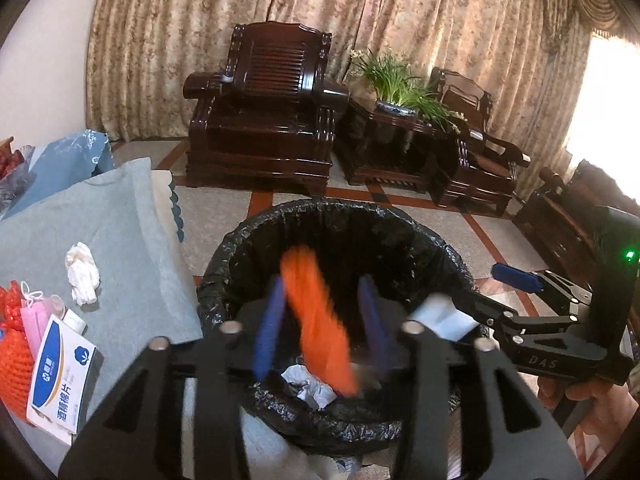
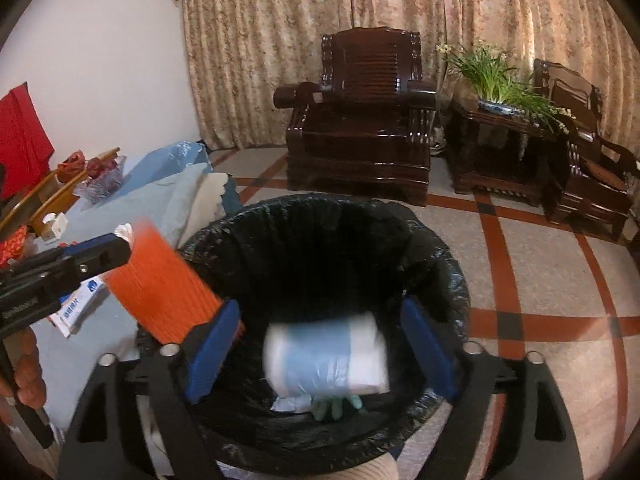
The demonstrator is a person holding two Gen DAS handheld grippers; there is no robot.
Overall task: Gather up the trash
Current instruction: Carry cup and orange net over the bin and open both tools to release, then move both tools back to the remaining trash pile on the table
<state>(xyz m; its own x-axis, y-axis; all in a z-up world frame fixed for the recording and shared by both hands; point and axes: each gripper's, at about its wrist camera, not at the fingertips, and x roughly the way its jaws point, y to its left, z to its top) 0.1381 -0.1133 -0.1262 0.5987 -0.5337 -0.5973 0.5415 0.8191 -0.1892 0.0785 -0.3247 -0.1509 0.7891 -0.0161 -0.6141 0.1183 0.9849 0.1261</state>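
Observation:
A bin lined with a black bag stands beside the table; it also shows in the right wrist view. My left gripper is open over the bin, and a blurred orange net piece is between its blue fingers, falling loose. The orange piece also shows in the right wrist view. My right gripper is open over the bin, with a blurred white and blue wrapper dropping between the fingers. The wrapper also shows in the left wrist view. Crumpled paper lies inside the bin.
The table with a grey-blue cloth holds a crumpled white tissue, a white and blue pack, orange net and a pink mask. Dark wooden armchairs and a potted plant stand behind.

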